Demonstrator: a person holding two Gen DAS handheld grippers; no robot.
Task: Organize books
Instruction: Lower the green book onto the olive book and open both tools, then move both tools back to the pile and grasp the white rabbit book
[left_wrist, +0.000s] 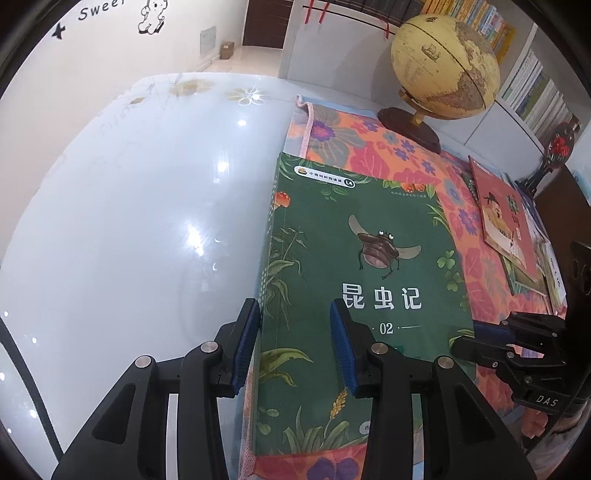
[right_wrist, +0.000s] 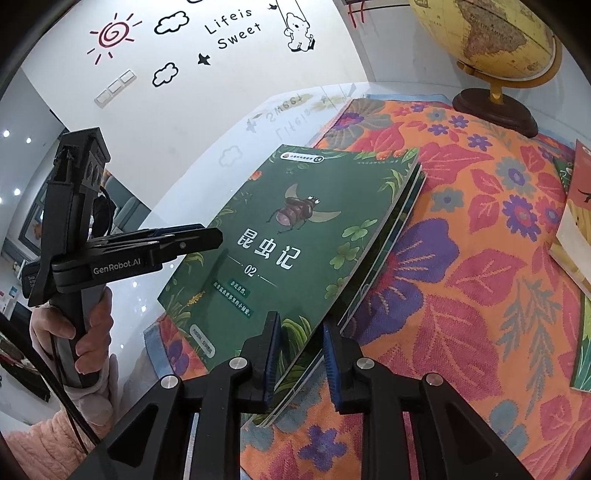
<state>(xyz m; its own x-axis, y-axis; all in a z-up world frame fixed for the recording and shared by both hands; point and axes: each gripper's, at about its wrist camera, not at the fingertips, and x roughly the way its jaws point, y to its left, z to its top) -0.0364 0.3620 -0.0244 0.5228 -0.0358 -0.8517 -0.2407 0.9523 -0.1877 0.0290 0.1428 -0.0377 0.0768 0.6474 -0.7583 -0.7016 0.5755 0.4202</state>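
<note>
Left wrist view: left gripper straddles green book, pads released; right gripper likewise; globe beyond.

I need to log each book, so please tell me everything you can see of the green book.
The green book is a thin paperback with a glossy dark green cover showing a flying beetle, leaves, white Chinese characters and "02". It lies face up on more thin books, on the flowered cloth at its edge by the white table. The left claw straddles its near spine edge; the right claw straddles its near corner.
</note>
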